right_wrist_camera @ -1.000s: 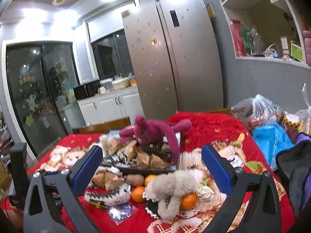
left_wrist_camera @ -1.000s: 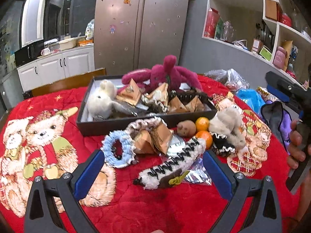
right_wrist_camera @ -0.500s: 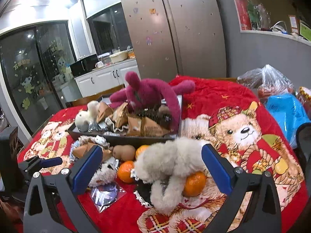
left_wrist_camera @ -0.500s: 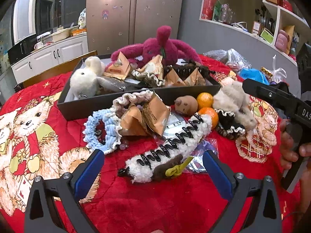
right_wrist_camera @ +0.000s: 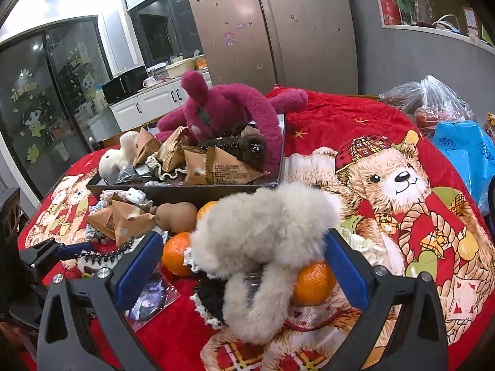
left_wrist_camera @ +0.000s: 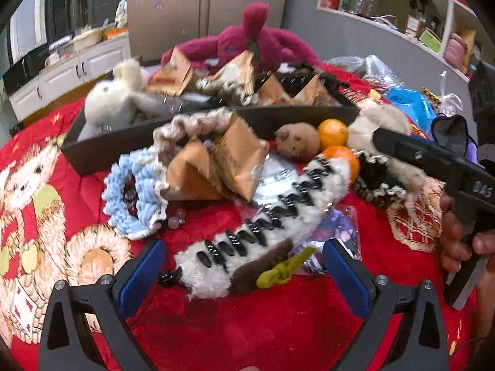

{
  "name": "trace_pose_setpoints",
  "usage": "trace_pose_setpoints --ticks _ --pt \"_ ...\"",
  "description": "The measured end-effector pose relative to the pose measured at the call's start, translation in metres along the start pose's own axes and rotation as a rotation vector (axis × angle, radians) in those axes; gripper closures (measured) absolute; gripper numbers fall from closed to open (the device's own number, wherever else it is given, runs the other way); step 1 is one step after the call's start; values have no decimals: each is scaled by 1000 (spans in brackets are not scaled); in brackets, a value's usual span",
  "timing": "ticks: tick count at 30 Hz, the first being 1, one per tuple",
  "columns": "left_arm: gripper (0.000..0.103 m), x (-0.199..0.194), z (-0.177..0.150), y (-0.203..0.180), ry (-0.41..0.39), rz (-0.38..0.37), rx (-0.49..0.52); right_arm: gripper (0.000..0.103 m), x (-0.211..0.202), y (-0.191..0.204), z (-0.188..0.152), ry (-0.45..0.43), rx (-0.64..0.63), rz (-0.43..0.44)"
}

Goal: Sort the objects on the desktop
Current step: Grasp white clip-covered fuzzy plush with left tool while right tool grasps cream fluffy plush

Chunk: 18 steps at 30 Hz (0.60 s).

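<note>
**Two open grippers, each facing its own target before the black tray**

We take the black tray (left_wrist_camera: pixel 102 151) as our landmark. Just in front of its near wall, on the red bench cover (left_wrist_camera: pixel 247 324), lies a loose heap still to be sorted. In the left wrist view, the left gripper (left_wrist_camera: pixel 244 266) stands released, jaws spread wide, and the fluffy white hair claw (left_wrist_camera: pixel 266 222) lies between its blue pads. The claw's long axis runs diagonally, from its near end between the pads up and away toward the tray and toward an orange (left_wrist_camera: pixel 343 157). We judge that the jaws must close across this axis, not along it.

In the right wrist view, the right gripper (right_wrist_camera: pixel 244 266) is likewise open and holds nothing; the grey plush toy (right_wrist_camera: pixel 263 235) sits between its pads, draped over a second orange (right_wrist_camera: pixel 312 281), at the tray's near corner. Each hand is nearer its own item, so neither needs to cross.
</note>
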<state>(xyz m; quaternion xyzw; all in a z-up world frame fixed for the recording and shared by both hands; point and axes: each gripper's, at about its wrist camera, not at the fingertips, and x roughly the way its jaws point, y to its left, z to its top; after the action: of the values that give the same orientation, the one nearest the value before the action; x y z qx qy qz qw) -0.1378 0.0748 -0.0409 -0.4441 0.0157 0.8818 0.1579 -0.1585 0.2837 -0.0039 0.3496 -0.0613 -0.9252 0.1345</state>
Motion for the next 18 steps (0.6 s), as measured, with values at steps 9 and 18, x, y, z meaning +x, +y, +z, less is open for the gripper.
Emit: trace_pose_setpoints --ticks 9,18 --pt "0 3 0 -6 3 14 10 8 9 0 1 21 -3 -53" --pt "0 3 1 -4 1 8 6 43 6 1 1 14 -14 -59"
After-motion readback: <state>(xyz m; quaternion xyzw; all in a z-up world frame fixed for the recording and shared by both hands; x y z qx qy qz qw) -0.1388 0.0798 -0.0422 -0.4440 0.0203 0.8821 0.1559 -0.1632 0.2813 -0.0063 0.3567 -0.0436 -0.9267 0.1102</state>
